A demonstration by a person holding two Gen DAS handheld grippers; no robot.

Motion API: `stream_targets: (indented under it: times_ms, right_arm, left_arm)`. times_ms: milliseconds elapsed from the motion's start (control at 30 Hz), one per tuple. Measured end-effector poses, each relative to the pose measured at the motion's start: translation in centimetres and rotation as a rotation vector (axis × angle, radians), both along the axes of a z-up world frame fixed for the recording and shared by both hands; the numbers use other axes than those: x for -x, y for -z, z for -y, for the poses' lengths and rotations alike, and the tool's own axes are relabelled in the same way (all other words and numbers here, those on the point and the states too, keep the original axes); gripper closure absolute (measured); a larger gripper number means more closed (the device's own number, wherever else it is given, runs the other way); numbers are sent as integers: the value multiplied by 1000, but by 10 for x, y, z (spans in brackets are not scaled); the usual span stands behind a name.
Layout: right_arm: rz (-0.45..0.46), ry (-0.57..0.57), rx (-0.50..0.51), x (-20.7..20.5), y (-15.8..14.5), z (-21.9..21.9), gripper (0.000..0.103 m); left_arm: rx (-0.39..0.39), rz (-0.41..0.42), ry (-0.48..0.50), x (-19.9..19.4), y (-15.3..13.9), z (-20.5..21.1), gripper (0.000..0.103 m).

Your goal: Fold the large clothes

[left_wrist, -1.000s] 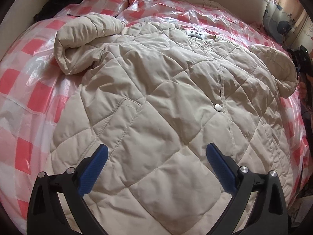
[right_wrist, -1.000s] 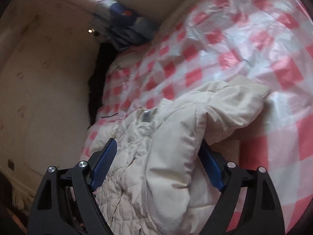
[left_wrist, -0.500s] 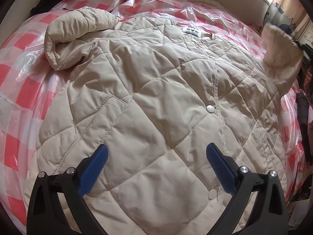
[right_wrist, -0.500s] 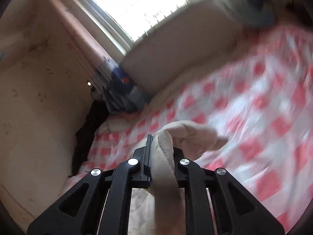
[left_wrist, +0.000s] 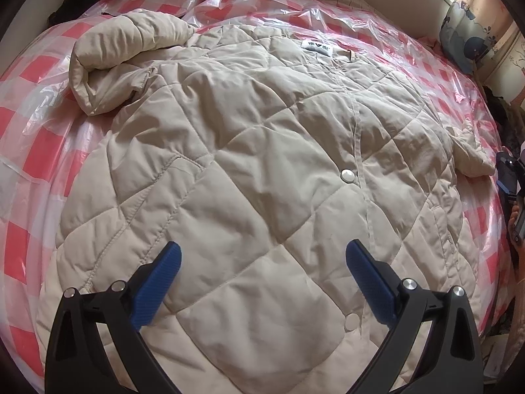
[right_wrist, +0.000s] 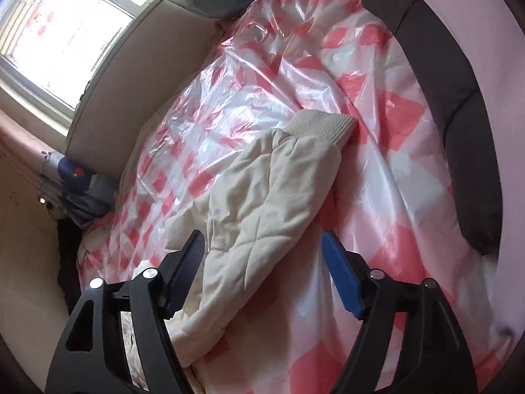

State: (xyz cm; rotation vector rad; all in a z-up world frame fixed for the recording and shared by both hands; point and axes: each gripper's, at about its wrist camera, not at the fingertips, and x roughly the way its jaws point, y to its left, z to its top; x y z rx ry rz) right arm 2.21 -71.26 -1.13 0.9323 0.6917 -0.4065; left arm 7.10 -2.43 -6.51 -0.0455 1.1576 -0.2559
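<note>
A beige quilted jacket (left_wrist: 262,170) lies spread front-up on the bed, collar label at the far side. Its left sleeve (left_wrist: 131,55) is bunched and folded at the upper left. Its right sleeve (right_wrist: 272,197) lies stretched out over the plastic sheet, ribbed cuff (right_wrist: 325,128) at its end. My left gripper (left_wrist: 262,272) is open and empty above the jacket's lower front. My right gripper (right_wrist: 265,262) is open over the right sleeve, not holding it. It also shows at the right edge of the left wrist view (left_wrist: 507,177).
The bed is covered by a pink-and-white checked plastic sheet (left_wrist: 36,75). A cushion (left_wrist: 466,36) sits at the far right corner by the wall. A dark padded edge (right_wrist: 459,131) borders the bed on the right. A window (right_wrist: 65,32) is beyond the bed.
My right gripper had shut on the right sleeve and lifted it. Now it has opened, and the sleeve lies flat and stretched out on the sheet. The left gripper stayed open over the jacket.
</note>
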Motion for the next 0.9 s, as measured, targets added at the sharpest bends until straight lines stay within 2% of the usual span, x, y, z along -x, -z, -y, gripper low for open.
stream_targets:
  times_ms: [67, 100, 167, 200, 267, 300, 333, 367, 433, 467, 500, 533, 600, 633, 700, 733, 767, 800, 867, 900]
  right_arm:
    - [4, 24, -14, -13, 6, 7, 30]
    - [-23, 38, -3, -22, 10, 9, 30]
    - [-81, 53, 90, -41, 13, 9, 30]
    - [-148, 68, 181, -36, 11, 9, 31]
    - [-359, 79, 442, -47, 8, -3, 31]
    - [-423, 81, 535, -47, 8, -10, 31]
    - [-442, 95, 609, -42, 4, -18, 31]
    - [-393, 97, 644, -35, -4, -29, 31]
    - [-254, 53, 618, -17, -22, -61, 28]
    - [-185, 0, 583, -13, -30, -80, 24]
    - [-107, -87, 537, -11, -39, -105, 14]
    - [-41, -189, 502, -10, -45, -134, 10]
    - [53, -371, 432, -13, -53, -191, 9]
    - [107, -453, 364, -13, -51, -216, 8]
    - [171, -580, 223, -17, -32, -263, 7]
    - [179, -630, 172, -21, -20, -281, 7]
    - [182, -682, 129, -27, -3, -299, 7]
    - [169, -724, 113, -31, 12, -312, 7]
    - [74, -778, 96, -41, 50, -333, 7]
    - [25, -806, 87, -44, 66, -339, 7]
  left_arm:
    - [-4, -2, 2, 0, 1, 1, 7]
    - [-3, -2, 5, -1, 1, 2, 7]
    - [-10, 7, 12, -1, 0, 3, 7]
    - [-18, 12, 14, -1, 0, 4, 7]
    - [-39, 24, 8, -1, -1, 3, 7]
    - [-46, 35, 5, -2, -4, 2, 7]
    - [-54, 51, 4, -2, -8, 0, 7]
    - [-71, 79, 0, -2, -14, -4, 7]
    - [-154, 173, -32, -7, -32, -14, 7]
    - [-203, 213, -46, -12, -41, -20, 7]
    - [-237, 248, -53, -19, -50, -27, 7]
    - [-245, 276, -50, -29, -58, -35, 7]
    - [-280, 309, -19, -57, -72, -48, 7]
    - [-311, 313, -9, -74, -76, -54, 7]
    - [-333, 306, -31, -112, -82, -77, 7]
    - [-316, 279, -89, -133, -83, -96, 7]
    - [-248, 231, -163, -152, -82, -119, 7]
    - [-152, 188, -231, -164, -80, -141, 7]
    - [78, 98, -350, -179, -68, -183, 7]
    - [147, 61, -411, -183, -59, -198, 7]
